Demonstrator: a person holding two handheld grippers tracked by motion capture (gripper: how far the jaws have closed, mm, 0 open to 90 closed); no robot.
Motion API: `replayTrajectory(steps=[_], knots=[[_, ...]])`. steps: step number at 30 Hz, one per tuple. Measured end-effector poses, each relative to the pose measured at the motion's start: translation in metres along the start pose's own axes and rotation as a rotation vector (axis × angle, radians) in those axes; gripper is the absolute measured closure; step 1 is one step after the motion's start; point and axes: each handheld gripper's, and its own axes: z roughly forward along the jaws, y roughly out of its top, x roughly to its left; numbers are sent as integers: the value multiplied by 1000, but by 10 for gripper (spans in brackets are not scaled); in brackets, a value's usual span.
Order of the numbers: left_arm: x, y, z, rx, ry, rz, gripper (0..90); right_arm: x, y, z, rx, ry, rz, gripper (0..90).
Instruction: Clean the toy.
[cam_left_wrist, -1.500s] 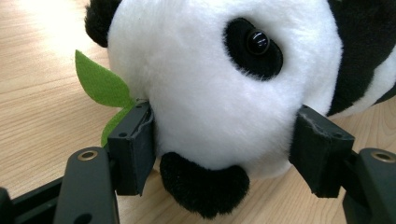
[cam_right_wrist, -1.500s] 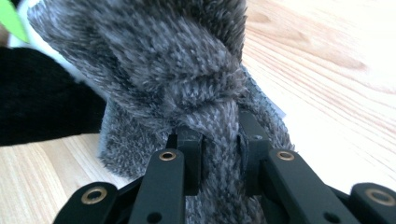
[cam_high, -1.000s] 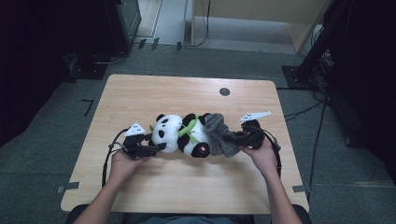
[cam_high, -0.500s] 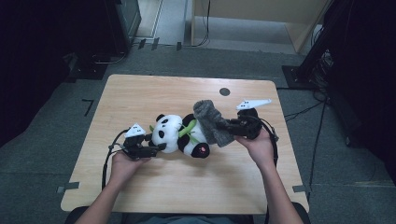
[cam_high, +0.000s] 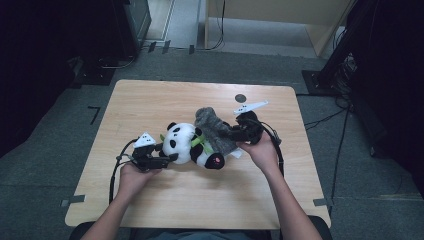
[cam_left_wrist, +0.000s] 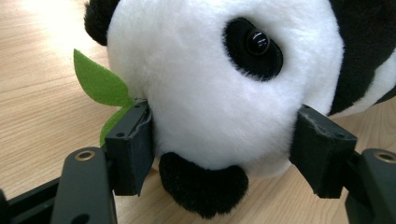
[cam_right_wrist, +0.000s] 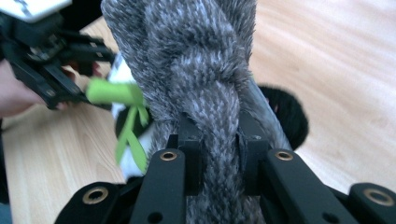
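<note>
Lifted since a moment ago, the grey knitted sock, clenched in the right tool, slants far-left; the left tool grips the panda plush, lying left-to-right on the surface.

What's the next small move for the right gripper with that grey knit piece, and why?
Probably lift the grey knit piece further up and away from the panda plush. The right gripper is clamped on its fabric, part of it drapes over the panda's body, and the left gripper braces the head on the table.
</note>
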Motion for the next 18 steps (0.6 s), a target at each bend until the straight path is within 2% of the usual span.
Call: replayTrajectory(steps=[4, 18], knots=[[0, 0, 0, -2, 0, 2, 272, -5, -10, 1, -11, 15, 28, 765], [1, 1, 2, 7, -6, -3, 200, -13, -38, -6, 23, 17, 54, 757]])
